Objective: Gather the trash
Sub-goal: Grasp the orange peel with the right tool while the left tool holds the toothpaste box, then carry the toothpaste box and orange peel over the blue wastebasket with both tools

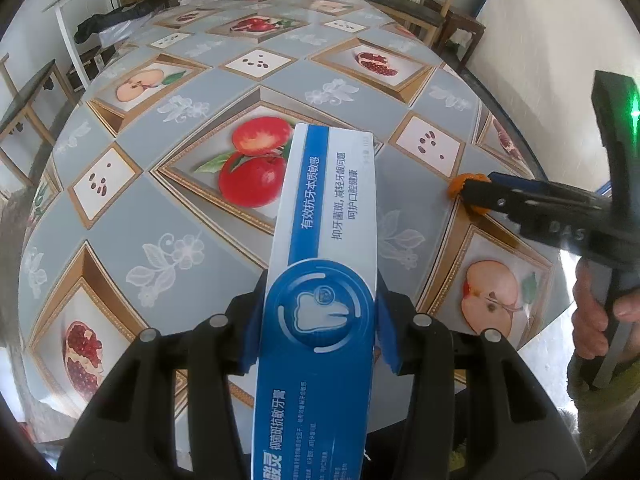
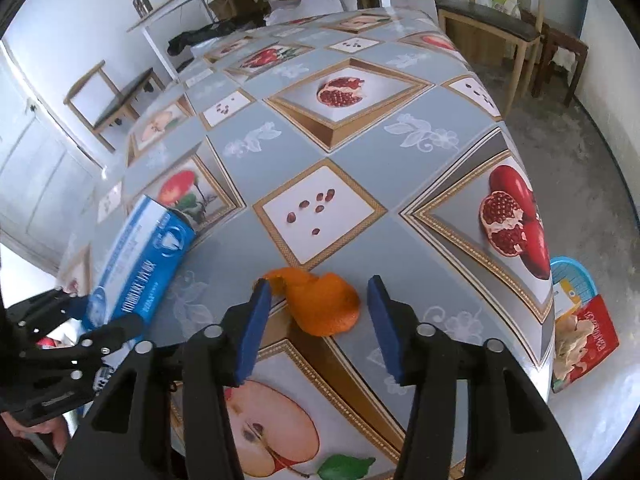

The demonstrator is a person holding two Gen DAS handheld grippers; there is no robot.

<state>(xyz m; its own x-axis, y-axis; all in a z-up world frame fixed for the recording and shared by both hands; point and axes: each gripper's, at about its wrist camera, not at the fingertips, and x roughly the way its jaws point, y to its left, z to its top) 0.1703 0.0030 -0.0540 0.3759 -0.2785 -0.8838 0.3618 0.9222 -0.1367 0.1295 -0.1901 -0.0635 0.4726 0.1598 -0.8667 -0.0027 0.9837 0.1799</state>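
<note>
gripping toothpaste box (image 1: 320, 280) "有效抗牙本质敏感", left jaws; right jaws open around orange peel (image 2: 320, 300).

Bright daylight, sharp, fisheye-warped edges

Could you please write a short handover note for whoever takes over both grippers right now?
Left gripper: shut on the toothpaste box, lifted over the table.
Right gripper: open, straddling the orange peel lying near the table edge; not gripped.
Done: box picked up.
Left: close on the peel, then bin both. A blue basket with rubbish sits on the floor to the right, probably the drop spot.
</note>
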